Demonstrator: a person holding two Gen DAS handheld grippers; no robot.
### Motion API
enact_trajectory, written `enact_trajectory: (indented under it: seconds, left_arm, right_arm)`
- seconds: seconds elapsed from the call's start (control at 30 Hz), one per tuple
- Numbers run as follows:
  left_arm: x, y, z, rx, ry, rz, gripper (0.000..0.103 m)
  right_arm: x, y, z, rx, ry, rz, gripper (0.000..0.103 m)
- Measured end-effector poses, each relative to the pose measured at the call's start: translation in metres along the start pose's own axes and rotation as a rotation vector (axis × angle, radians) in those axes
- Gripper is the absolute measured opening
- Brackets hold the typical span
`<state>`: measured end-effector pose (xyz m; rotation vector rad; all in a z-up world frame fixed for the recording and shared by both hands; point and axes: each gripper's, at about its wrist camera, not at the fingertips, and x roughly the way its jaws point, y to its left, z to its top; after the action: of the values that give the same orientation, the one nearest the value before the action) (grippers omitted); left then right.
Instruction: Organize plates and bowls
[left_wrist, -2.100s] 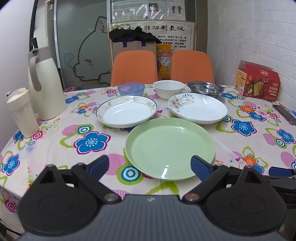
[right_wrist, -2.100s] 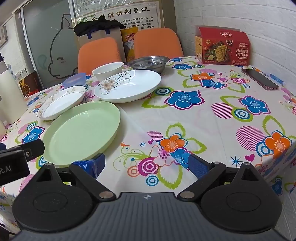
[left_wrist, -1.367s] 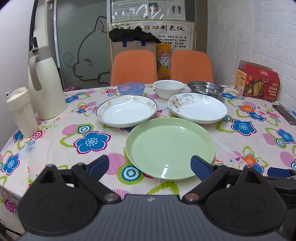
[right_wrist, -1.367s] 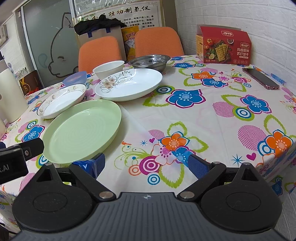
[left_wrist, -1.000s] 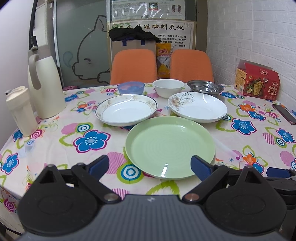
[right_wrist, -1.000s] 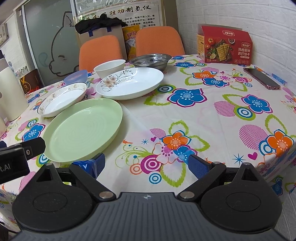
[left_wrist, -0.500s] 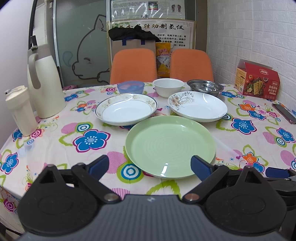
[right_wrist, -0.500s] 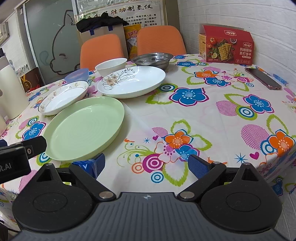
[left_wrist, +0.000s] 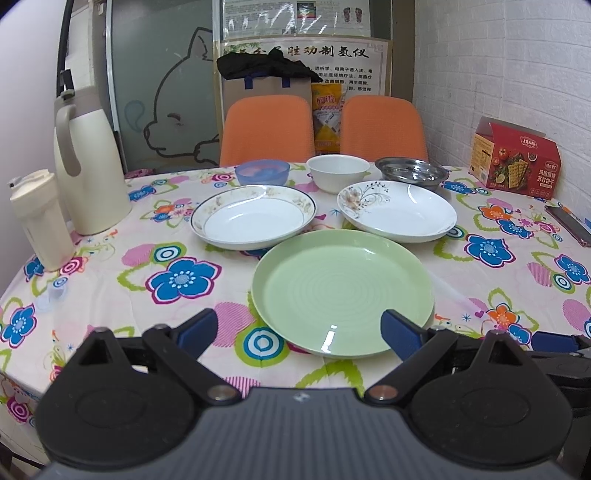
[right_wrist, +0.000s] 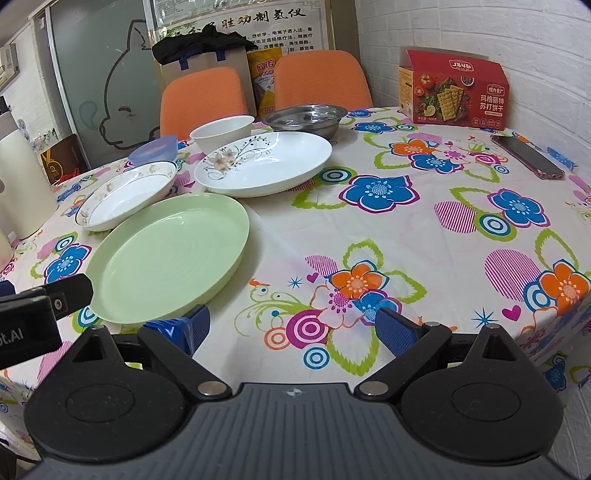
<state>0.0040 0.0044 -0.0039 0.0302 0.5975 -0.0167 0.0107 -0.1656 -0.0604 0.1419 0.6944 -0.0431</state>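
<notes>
A green plate (left_wrist: 341, 290) (right_wrist: 168, 254) lies nearest on the flowered tablecloth. Behind it sit a gold-rimmed white plate (left_wrist: 253, 216) (right_wrist: 123, 197) and a white plate with a flower sprig (left_wrist: 397, 211) (right_wrist: 264, 164). Further back stand a blue bowl (left_wrist: 262, 171) (right_wrist: 153, 147), a white bowl (left_wrist: 338, 172) (right_wrist: 223, 133) and a steel bowl (left_wrist: 412, 172) (right_wrist: 306, 118). My left gripper (left_wrist: 299, 332) is open and empty just short of the green plate's near rim. My right gripper (right_wrist: 291, 326) is open and empty over the cloth, right of that plate.
A cream thermos jug (left_wrist: 86, 162) and a cream tumbler (left_wrist: 38, 219) stand at the left. A red cracker box (left_wrist: 515, 162) (right_wrist: 452, 90) and a phone (right_wrist: 526, 155) lie at the right. Two orange chairs (left_wrist: 267, 127) stand behind the table.
Both views have crept slightly forward toward the dishes. No dish has moved and both grippers stay open.
</notes>
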Motion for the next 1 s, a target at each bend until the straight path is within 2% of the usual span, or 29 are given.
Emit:
enact_trajectory:
  seconds: [0.4,0.5,0.6,0.77,0.83,1.0]
  left_arm:
    - [0.017,0.004,0.02,-0.005,0.029,0.0,0.094]
    - [0.017,0.014,0.031,-0.014,0.022,0.01,0.094]
    - [0.021,0.036,0.045,-0.034,-0.002,0.025,0.094]
    - [0.05,0.089,0.071,-0.118,-0.011,0.074,0.094]
    - [0.068,0.11,0.079,-0.169,0.004,0.111,0.094]
    - [0.107,0.143,0.086,-0.242,0.029,0.177,0.094]
  right_arm:
    - [0.012,-0.006,0.02,0.006,0.009,-0.034,0.084]
    - [0.009,-0.019,0.031,0.018,-0.029,-0.016,0.084]
    - [0.016,-0.052,0.055,0.048,-0.085,-0.087,0.084]
    - [0.077,-0.126,0.122,0.056,-0.108,-0.307,0.084]
    - [0.113,-0.154,0.147,0.07,-0.081,-0.374,0.084]
    - [0.185,-0.2,0.172,0.137,-0.016,-0.407,0.084]
